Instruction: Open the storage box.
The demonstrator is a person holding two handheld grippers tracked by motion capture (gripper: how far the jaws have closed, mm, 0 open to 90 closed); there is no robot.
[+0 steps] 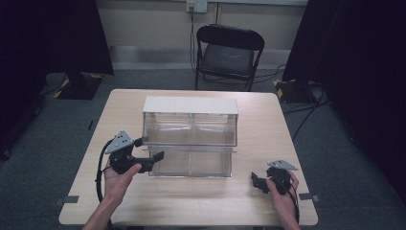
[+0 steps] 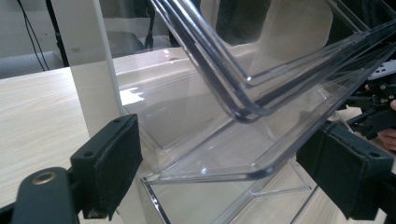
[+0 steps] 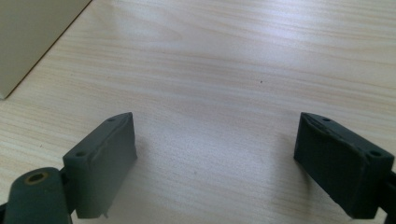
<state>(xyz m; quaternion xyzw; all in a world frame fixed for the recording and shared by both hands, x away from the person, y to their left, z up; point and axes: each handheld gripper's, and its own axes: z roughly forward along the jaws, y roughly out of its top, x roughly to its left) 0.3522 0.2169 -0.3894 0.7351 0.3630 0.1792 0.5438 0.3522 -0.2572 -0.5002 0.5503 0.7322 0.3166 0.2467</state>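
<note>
While the clear plastic bin (image 1: 190, 129) with a white top stands mid-table (image 1: 268, 120), its lower drawer (image 1: 190, 162) tilted out toward the person, the left gripper (image 1: 154, 159) sits at that drawer's left front corner, jaws spread wide around the rim (image 2: 224, 175) without touching. The right gripper (image 1: 257, 182) rests near the table's right front, released and empty.
</note>
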